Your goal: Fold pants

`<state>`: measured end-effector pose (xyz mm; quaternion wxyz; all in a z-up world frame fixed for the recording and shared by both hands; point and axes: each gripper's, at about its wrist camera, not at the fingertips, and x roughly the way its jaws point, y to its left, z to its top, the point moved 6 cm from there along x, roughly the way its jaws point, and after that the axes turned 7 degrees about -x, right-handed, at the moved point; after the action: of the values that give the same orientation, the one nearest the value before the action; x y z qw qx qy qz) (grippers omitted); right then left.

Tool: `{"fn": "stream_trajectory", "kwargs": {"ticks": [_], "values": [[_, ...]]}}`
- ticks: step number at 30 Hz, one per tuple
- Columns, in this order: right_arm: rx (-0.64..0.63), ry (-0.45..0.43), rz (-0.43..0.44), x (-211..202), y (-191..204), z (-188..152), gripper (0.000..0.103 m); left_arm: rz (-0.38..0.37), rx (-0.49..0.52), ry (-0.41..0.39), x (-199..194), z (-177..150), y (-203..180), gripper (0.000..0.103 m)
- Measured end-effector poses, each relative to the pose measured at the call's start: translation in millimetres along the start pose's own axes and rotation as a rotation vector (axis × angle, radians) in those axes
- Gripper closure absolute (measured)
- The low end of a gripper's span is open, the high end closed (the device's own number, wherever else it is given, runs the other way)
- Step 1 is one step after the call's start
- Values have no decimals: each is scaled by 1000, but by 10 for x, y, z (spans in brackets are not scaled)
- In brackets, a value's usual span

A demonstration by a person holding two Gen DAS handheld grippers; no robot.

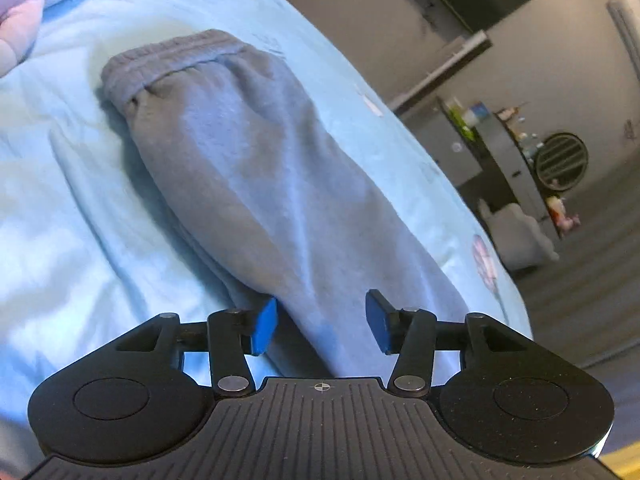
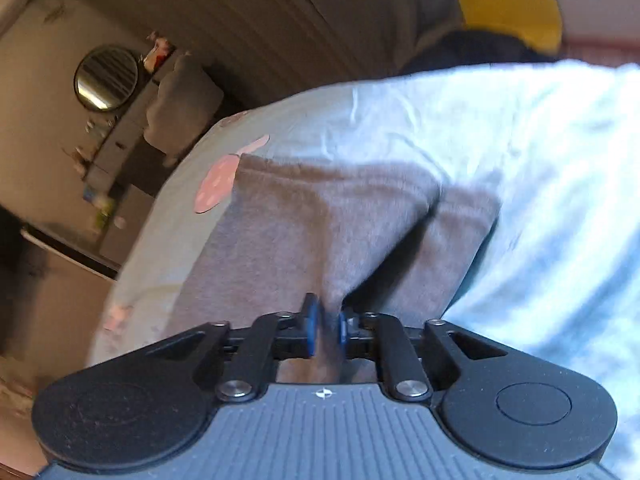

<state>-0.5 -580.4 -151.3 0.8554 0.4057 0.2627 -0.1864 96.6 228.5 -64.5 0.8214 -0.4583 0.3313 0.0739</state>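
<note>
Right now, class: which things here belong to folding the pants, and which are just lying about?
Job: grey pants; left tongs, open; right tongs, pinching the pants; blue bedsheet.

Lying about: round mirror; cluttered dresser; pink plush.

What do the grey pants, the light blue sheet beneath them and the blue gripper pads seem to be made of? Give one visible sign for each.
Grey pants: probably soft knit fleece, matte and faintly fuzzy, with a gathered ribbed waistband.
Light blue sheet: likely thin woven cotton, matte, with fine creases.
Blue pads: apparently rubber or soft plastic, smooth and evenly coloured; which one is unclear.
</note>
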Motion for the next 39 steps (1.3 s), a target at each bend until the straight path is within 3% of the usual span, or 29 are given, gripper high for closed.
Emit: {"fn": "stream_trajectory", "kwargs": {"ticks": [3, 5, 6, 7, 9, 14, 17, 21, 25, 30, 32, 33, 37, 39], "values": [[4, 9, 7, 66, 25, -6, 85, 13, -42, 17, 114, 66, 82, 52], [-12, 4, 15, 83, 74, 5, 86, 8, -57, 13, 160, 106, 76, 63], [-25, 5, 13, 86, 90, 10, 87, 11, -52, 8, 161, 84, 68, 77], [-51, -5, 3, 93, 139, 39, 96, 21, -41, -3, 164, 112, 54, 81], [-120, -38, -14, 40, 224, 84, 98, 22, -31, -14, 138, 73, 35, 86], [-244, -117, -1, -246, 416, 180, 98, 25, 25, -50, -39, 5, -42, 90], [-256, -166, -12, -393, 373, 165, 98, 31, 38, -64, -131, -2, -29, 90], [-263, -105, -106, -244, 110, 5, 98, 71, 56, -52, -167, -54, 32, 91], [-235, -27, -171, -116, -132, -79, 98, 126, 71, -50, -183, -92, 44, 90], [-53, -87, -88, -291, -379, 101, 90, 204, 145, -121, -348, -127, -82, 80], [-8, -95, -60, -301, -464, 171, 88, 196, 192, -172, -463, -159, -223, 74], [17, -97, -45, -297, -508, 192, 88, 184, 213, -185, -491, -183, -303, 66], [121, -79, 14, -181, -557, 255, 87, 122, 344, -162, -392, -412, -723, 54], [132, -96, 34, -192, -531, 283, 99, 115, 415, -135, -263, -578, -912, 53]]}}
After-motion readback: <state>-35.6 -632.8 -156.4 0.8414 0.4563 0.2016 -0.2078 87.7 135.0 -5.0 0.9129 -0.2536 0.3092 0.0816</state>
